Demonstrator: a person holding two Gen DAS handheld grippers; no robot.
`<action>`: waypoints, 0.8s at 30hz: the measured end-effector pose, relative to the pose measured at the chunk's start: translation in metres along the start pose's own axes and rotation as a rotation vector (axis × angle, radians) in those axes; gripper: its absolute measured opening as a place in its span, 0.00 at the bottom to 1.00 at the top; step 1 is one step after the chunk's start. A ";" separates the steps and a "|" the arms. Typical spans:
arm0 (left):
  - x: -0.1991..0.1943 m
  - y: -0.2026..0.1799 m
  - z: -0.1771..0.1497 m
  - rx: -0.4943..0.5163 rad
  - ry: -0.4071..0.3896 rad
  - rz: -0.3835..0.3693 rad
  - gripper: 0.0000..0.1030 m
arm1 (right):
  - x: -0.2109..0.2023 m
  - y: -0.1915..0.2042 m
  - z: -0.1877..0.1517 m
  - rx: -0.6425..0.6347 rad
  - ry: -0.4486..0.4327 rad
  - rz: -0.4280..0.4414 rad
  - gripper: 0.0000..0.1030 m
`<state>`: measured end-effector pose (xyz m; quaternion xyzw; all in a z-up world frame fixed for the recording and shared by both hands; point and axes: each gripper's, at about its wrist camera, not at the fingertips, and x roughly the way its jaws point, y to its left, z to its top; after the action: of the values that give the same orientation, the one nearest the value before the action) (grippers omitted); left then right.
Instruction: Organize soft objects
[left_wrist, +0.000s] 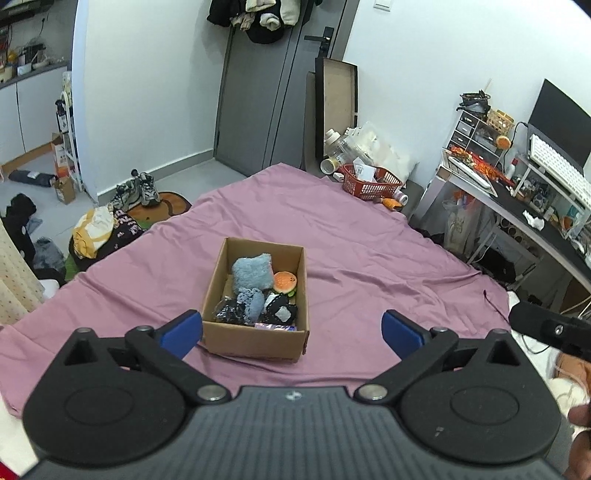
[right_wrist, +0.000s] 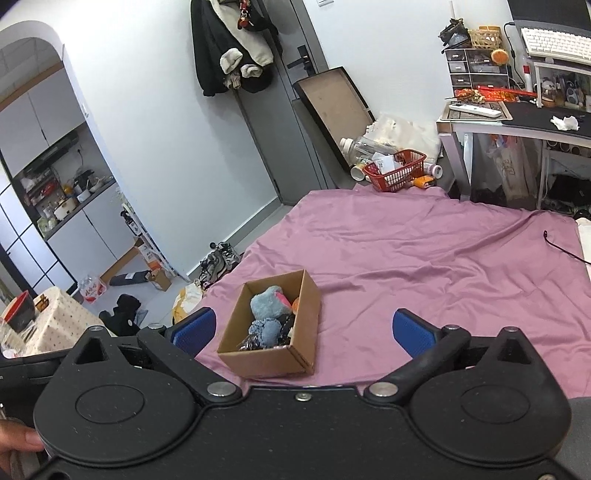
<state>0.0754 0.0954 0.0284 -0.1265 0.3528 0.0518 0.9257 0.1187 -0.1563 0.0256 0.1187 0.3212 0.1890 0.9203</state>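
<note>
An open cardboard box (left_wrist: 255, 341) stands on the purple bedsheet (left_wrist: 369, 251), filled with soft things: a light blue fluffy cloth (left_wrist: 253, 272), a burger plush (left_wrist: 284, 282), a smaller blue fluffy piece (left_wrist: 251, 301) and dark items (left_wrist: 280, 312). My left gripper (left_wrist: 291, 328) is open and empty, held above the sheet just in front of the box. The box also shows in the right wrist view (right_wrist: 269, 356) with the blue cloth (right_wrist: 266, 304) inside. My right gripper (right_wrist: 304, 330) is open and empty, its left finger beside the box.
A red basket (left_wrist: 371, 182) with bottles stands at the sheet's far edge. A desk (left_wrist: 517, 199) with a keyboard stands at the right. Shoes (left_wrist: 138, 190), clothes and bags lie on the floor at the left. A grey door (left_wrist: 266, 92) is behind.
</note>
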 end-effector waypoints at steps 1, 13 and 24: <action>-0.002 0.000 -0.002 0.005 0.004 0.005 1.00 | -0.002 0.001 -0.001 -0.002 0.000 -0.005 1.00; -0.033 -0.005 -0.021 0.085 -0.007 0.038 1.00 | -0.026 0.014 -0.014 -0.046 0.000 -0.006 1.00; -0.051 0.000 -0.022 0.093 -0.028 0.071 1.00 | -0.036 0.026 -0.018 -0.100 0.018 -0.045 1.00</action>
<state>0.0234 0.0886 0.0461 -0.0700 0.3461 0.0701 0.9329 0.0737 -0.1463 0.0402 0.0635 0.3221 0.1850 0.9263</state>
